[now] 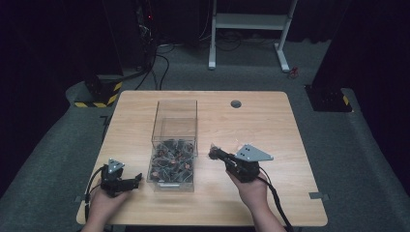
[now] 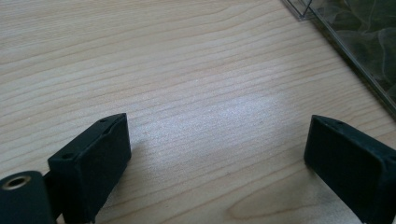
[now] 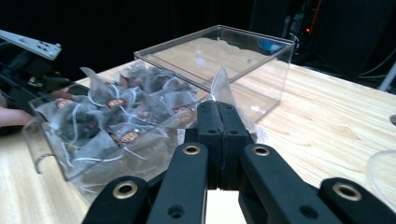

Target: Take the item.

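On the wooden table (image 1: pixel 270 125) stands a clear box (image 1: pixel 175 145), long and open-topped, set lengthwise away from the person. Its near half holds a heap of tea bags (image 1: pixel 171 162); the far half looks bare. From the right gripper view the bags are see-through pyramid sachets with dark contents, white strings and small round tags, piled against the box's near wall.

Just right of the box, the right gripper (image 1: pixel 214 152) is held above the table by the person's right hand (image 1: pixel 251 191), its tip pointing toward the box's right wall. Its jaws are clenched together, and in the right gripper view a tea bag (image 3: pixel 223 91) is pinched between them: a pale translucent corner of the sachet rises above the jaw tips, and more of the film shows to the right of the jaws. This bag is outside the box, near its right wall and above the tabletop.

Left of the box, the left gripper (image 1: pixel 136 181) is in the person's left hand (image 1: pixel 101 205), near the table's front edge, with its tip turned toward the box's near left corner. In the left gripper view its jaws stand wide apart with bare wood between them, grasping nothing; a corner of the box shows at the upper right, apart from the jaws.
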`<action>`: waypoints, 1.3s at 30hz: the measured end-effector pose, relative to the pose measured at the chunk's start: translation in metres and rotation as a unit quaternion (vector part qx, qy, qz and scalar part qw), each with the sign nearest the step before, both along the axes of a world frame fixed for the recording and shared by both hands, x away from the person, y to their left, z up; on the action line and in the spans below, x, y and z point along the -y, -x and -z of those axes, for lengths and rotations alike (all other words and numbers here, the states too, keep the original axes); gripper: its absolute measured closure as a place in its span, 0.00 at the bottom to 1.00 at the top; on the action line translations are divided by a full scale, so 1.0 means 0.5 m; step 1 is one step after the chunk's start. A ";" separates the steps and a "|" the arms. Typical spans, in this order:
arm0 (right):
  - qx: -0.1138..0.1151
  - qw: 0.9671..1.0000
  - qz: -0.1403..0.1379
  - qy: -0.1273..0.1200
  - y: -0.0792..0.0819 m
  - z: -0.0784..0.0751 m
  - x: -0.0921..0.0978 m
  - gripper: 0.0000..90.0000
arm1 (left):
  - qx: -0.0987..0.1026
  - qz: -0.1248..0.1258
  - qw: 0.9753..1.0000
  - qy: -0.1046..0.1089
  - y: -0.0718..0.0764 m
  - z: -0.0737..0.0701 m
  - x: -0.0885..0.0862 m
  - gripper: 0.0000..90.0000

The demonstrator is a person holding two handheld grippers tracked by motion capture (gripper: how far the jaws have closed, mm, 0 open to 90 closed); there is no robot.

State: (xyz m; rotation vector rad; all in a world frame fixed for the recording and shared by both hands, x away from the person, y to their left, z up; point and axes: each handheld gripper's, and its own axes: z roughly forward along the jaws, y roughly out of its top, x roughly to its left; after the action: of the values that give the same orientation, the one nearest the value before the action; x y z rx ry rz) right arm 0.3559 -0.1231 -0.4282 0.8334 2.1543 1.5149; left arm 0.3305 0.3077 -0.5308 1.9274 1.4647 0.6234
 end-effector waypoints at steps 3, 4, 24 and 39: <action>-0.001 1.000 0.006 0.003 -0.006 0.003 0.005 1.00 | 0.001 0.000 1.000 0.000 0.000 0.000 0.000 0.08; 0.000 1.000 0.009 0.004 -0.008 0.004 0.007 1.00 | 0.000 0.000 1.000 0.000 0.000 0.000 0.000 0.08; -0.005 0.999 0.043 0.005 -0.038 -0.001 0.046 1.00 | 0.000 0.000 1.000 0.000 0.000 0.000 0.000 0.08; -0.015 0.996 0.085 0.028 -0.066 -0.010 0.081 1.00 | -0.001 0.001 1.000 -0.002 0.000 0.000 -0.001 0.08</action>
State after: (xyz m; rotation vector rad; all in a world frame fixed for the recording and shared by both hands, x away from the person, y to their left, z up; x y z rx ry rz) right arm 0.3890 -0.1636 -0.4232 0.9997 2.0771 1.3606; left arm 0.3305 0.3080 -0.5307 1.9324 1.4629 0.6244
